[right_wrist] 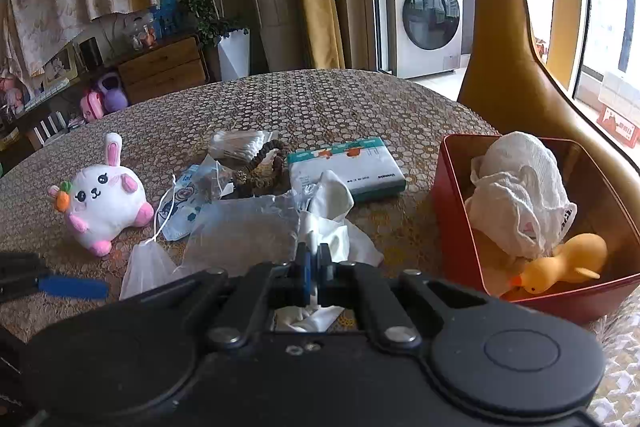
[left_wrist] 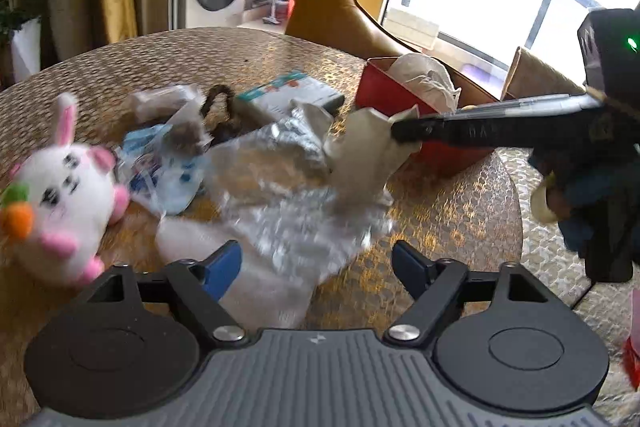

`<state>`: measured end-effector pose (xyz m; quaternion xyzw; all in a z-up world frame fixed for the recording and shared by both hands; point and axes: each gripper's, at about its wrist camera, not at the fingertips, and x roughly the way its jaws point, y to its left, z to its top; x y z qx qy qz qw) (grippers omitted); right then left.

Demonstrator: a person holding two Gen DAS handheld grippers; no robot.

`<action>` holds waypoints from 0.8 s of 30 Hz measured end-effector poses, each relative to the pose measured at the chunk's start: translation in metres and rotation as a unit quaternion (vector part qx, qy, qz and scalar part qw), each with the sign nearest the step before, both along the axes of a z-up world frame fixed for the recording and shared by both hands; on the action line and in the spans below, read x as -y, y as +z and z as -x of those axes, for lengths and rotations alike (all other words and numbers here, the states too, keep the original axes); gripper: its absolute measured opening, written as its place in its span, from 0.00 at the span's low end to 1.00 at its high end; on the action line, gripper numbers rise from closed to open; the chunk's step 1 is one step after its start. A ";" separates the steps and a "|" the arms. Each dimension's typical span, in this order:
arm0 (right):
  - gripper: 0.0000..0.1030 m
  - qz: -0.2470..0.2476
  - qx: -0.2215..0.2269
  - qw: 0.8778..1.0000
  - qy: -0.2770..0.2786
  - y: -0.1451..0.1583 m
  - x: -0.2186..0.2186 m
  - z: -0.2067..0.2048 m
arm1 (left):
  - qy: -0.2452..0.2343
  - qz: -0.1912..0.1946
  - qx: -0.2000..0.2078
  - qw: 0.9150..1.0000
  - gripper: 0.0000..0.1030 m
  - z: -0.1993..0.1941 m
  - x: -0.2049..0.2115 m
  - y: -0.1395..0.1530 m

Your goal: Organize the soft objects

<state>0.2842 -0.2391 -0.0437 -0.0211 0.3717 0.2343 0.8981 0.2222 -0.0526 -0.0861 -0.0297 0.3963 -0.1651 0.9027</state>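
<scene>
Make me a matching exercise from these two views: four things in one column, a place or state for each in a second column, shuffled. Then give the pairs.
Things:
1. rubber duck
2. plush rabbit
3. white cloth
4. left gripper

Places or states:
A. pinched in the right gripper, whose jaws are shut
B. jaws apart, nothing between them
C. inside the red box
D. lying on the table, left of the clutter

Pairs: 1-C, 2-D, 3-A, 4-B
</scene>
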 end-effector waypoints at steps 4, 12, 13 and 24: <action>0.02 -0.002 -0.003 1.000 0.000 -0.001 0.000 -0.002 | 0.009 0.004 -0.021 1.000 0.81 -0.039 0.006 -0.004; 0.02 -0.003 -0.011 1.000 0.002 -0.006 0.002 -0.004 | 0.043 -0.016 -0.079 0.996 0.81 -0.094 0.009 -0.040; 0.02 -0.004 -0.012 1.000 0.001 -0.007 0.003 -0.005 | 0.045 -0.028 -0.080 0.995 0.81 -0.097 0.013 -0.044; 0.02 -0.006 -0.024 1.000 0.000 -0.015 0.009 -0.004 | 0.035 -0.103 -0.033 0.993 0.60 -0.097 0.038 -0.051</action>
